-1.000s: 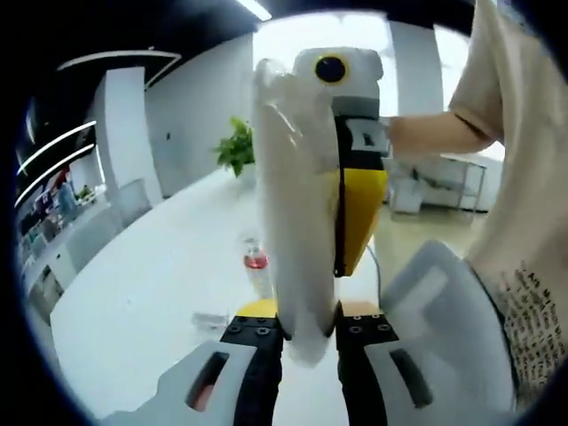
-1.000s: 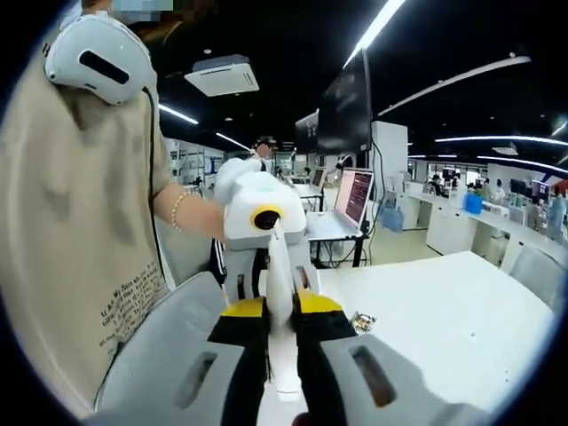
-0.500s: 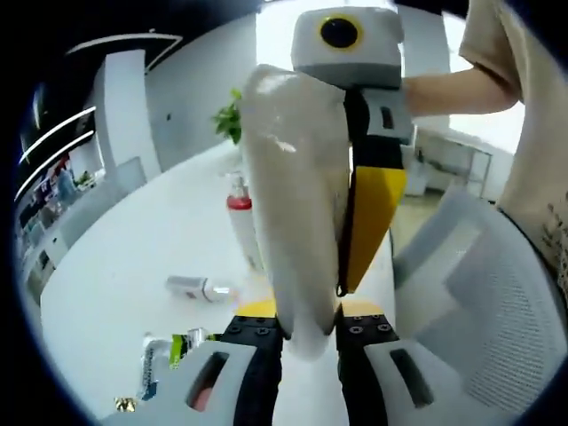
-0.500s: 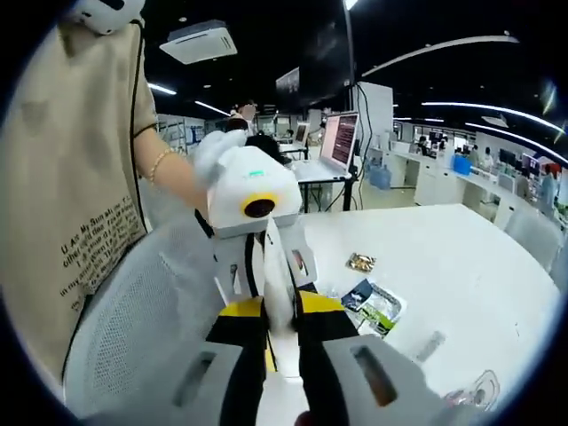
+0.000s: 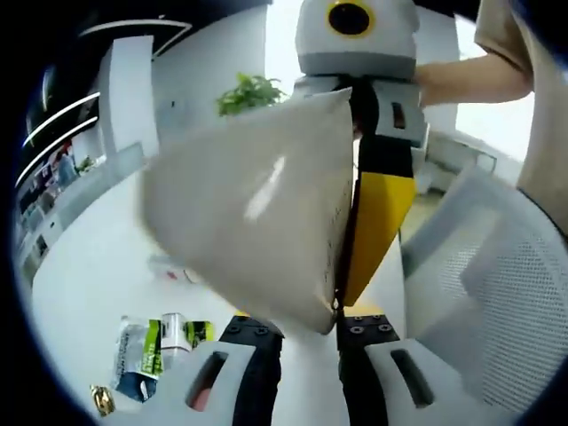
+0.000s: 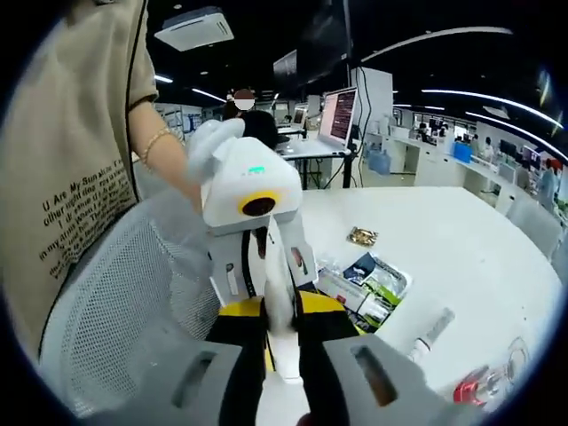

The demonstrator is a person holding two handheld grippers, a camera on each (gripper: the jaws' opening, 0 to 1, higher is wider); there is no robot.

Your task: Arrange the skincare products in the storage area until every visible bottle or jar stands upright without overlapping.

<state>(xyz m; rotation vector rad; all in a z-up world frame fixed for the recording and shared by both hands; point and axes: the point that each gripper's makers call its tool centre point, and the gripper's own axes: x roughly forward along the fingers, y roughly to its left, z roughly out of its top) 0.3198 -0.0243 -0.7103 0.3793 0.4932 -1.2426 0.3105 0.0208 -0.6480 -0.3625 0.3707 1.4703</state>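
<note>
Left gripper view is mostly taken up by a white pouch (image 5: 253,226), some kind of soft frosted bag, pinched at its bottom edge between the left gripper (image 5: 306,333)'s jaws, which are closed right down on it. The right gripper (image 5: 377,222) is seen across from it with its yellow-and-black jaw pressed up against the pouch's far side. In the right gripper view the same pouch (image 6: 277,288) is seen edge-on as a thin white strip, clamped in the right gripper (image 6: 280,315)'s narrow gap, with the left gripper (image 6: 253,222) facing back from the other side.

So the bag is held from two sides at once, well above the white table (image 5: 80,293). Best guess: it's being held up like that so it can be opened or tipped out. Whether anything is still inside can't be told; the material is cloudy and no shape is made out through it.

The skincare stuff is down on the table, not upright yet: green sachets (image 6: 377,284) lying flat, a small gold packet (image 6: 361,236) apart from them, a slim tube (image 6: 430,333) on its side, and something clear with a red part (image 6: 484,386) at the edge, too blurred to be named. A mesh chair (image 6: 133,302) is just beside the table.
</note>
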